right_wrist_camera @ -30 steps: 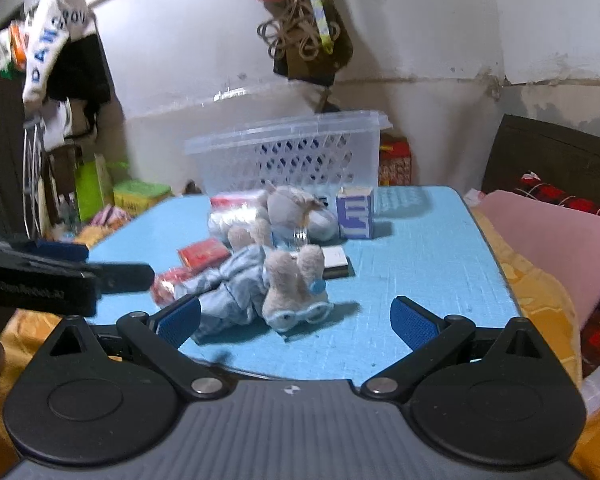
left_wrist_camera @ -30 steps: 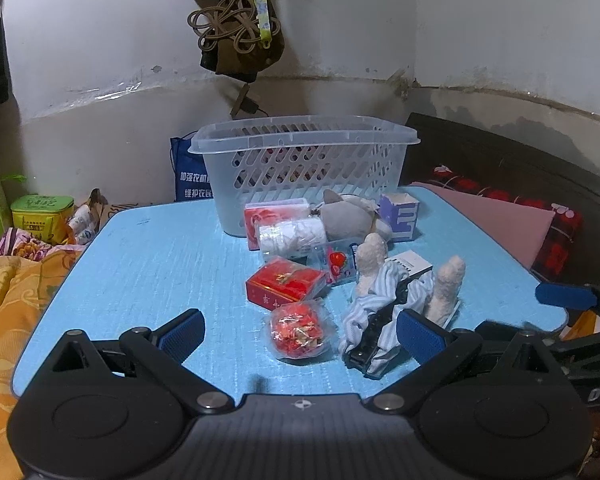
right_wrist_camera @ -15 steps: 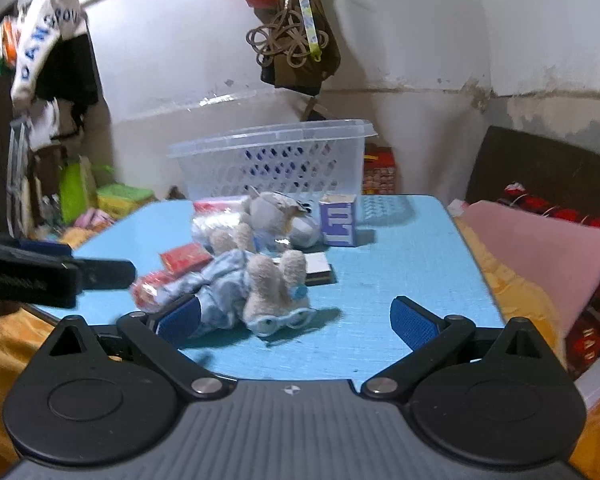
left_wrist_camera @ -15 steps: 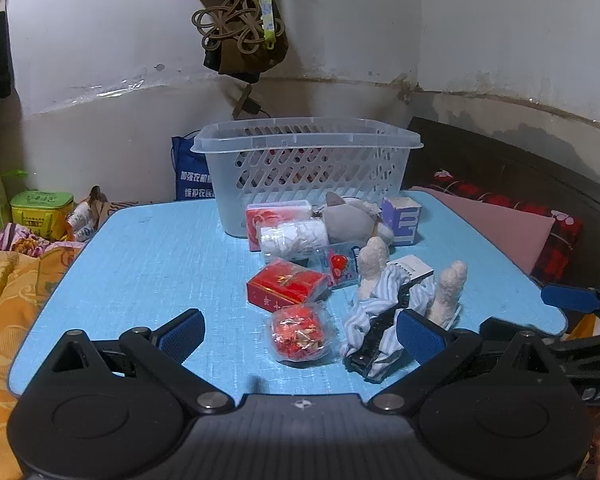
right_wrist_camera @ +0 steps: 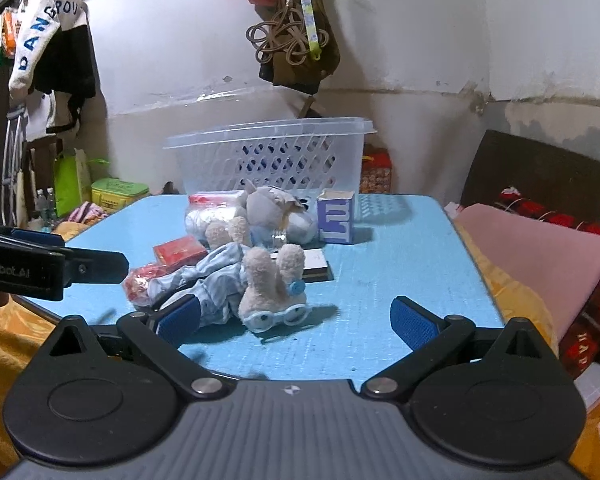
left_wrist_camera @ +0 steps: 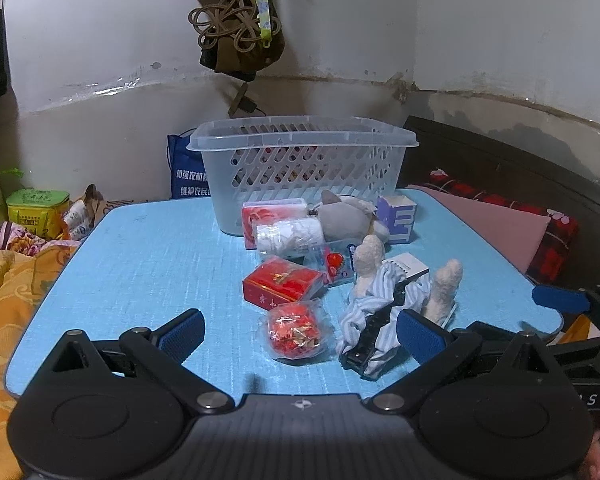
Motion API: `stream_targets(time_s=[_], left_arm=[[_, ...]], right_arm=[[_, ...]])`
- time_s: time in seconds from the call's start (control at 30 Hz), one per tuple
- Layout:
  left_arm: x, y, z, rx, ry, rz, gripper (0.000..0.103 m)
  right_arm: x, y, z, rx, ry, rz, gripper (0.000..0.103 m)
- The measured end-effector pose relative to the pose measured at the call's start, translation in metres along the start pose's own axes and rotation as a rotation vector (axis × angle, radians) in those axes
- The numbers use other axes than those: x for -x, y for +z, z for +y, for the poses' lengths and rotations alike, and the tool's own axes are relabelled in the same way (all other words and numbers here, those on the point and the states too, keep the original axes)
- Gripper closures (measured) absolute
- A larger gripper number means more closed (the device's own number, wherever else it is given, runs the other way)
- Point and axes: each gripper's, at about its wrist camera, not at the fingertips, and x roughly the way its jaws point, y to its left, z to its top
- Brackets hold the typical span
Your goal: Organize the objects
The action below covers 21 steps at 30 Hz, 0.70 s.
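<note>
A clear plastic basket (left_wrist_camera: pixel 300 168) stands at the back of the blue table (left_wrist_camera: pixel 152 264); it also shows in the right wrist view (right_wrist_camera: pixel 268 160). In front lie a red box (left_wrist_camera: pixel 280 285), a red candy bag (left_wrist_camera: pixel 296 330), a tissue roll (left_wrist_camera: pixel 290 236), a grey plush (left_wrist_camera: pixel 348 216), a purple-white carton (left_wrist_camera: pixel 398 218) and a plush doll in striped clothes (left_wrist_camera: pixel 396 292), also in the right wrist view (right_wrist_camera: pixel 260 280). My left gripper (left_wrist_camera: pixel 300 334) is open and empty, near the candy bag. My right gripper (right_wrist_camera: pixel 296 316) is open and empty, just before the doll.
A pink cushion (right_wrist_camera: pixel 540 252) and a red plaid pillow (left_wrist_camera: pixel 556 236) lie right of the table. Orange bedding (left_wrist_camera: pixel 4 292) and a green tin (left_wrist_camera: pixel 38 212) are on the left. Clothes and cords hang on the wall (right_wrist_camera: pixel 296 40).
Both grippers have drawn slightly back and up from the table; the objects look a little smaller and lower in view. Nothing was picked up or moved.
</note>
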Motion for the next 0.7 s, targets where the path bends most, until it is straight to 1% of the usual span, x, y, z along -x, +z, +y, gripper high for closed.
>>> stream_targets(time_s=[0.1, 0.23, 0.37, 0.5, 0.7], left_arm=[[-0.0008, -0.0004, 0.0010, 0.009, -0.009, 0.012, 0.000], [-0.0014, -0.0009, 0.0008, 0.006, -0.006, 0.018, 0.000], [-0.0016, -0.0005, 0.0008, 0.005, -0.006, 0.019, 0.000], [-0.0015, -0.0006, 0.0010, 0.003, -0.004, 0.022, 0.000], [-0.0016, -0.0007, 0.0011, 0.003, -0.003, 0.022, 0.000]], right_arm=[[0.0000, -0.0003, 0.0005, 0.008, -0.016, 0.009, 0.000], [-0.0020, -0.0018, -0.0039, -0.025, 0.006, 0.021, 0.000], [-0.0023, -0.0043, -0.0026, -0.014, -0.005, 0.022, 0.000], [-0.0005, -0.0053, -0.0026, -0.009, 0.021, 0.007, 0.000], [-0.0019, -0.0060, -0.0003, -0.002, 0.059, 0.009, 0.000]])
